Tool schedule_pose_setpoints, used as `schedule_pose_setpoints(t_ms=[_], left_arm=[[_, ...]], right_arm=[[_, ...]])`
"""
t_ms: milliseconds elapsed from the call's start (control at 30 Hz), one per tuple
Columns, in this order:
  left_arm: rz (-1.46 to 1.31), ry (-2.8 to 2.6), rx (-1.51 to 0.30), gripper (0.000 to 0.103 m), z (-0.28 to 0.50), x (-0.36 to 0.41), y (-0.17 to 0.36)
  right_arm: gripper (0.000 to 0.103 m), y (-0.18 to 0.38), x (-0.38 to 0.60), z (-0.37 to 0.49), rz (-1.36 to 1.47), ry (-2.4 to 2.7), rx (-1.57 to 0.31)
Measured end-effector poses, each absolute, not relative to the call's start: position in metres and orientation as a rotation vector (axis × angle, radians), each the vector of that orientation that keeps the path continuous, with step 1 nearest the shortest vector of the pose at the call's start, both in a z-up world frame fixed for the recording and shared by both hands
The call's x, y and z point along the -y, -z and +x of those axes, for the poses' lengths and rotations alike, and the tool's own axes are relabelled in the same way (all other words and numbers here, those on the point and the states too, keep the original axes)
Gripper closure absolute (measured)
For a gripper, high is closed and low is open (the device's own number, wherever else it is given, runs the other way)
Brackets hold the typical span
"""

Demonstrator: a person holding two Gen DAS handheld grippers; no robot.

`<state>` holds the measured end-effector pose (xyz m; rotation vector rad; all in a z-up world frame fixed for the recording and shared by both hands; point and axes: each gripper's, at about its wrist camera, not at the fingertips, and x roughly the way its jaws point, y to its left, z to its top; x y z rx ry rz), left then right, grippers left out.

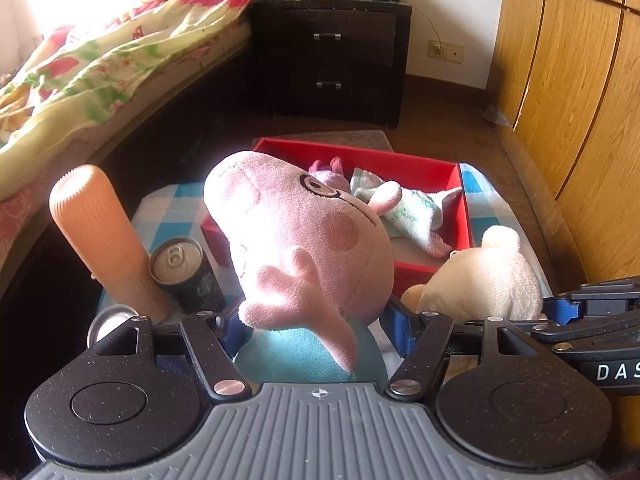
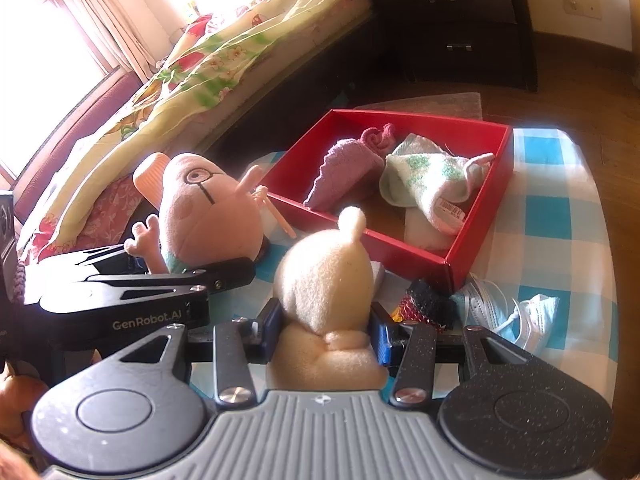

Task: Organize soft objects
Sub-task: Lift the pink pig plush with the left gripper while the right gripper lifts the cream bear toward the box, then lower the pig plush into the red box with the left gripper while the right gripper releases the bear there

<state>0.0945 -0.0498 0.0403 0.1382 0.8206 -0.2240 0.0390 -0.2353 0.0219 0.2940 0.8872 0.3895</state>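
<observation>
Two plush toys gripped, pink pig and cream bear; two cloths boxed

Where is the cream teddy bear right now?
The cream teddy bear is clamped in the right gripper, just in front of the red box, with the pink pig plush to its left.

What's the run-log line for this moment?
left gripper: shut on pig plush | right gripper: shut on cream plush | red box: two cloths inside
</observation>
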Motion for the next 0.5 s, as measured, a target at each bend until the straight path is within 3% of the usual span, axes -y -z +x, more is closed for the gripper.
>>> schedule_pose_setpoints(t_ms=[500], left_arm=[[0.058, 0.156, -0.678, 0.035, 0.145, 0.046, -0.096]], right_arm=[[0.080, -0.085, 0.257, 0.077, 0.319, -0.336, -0.688]])
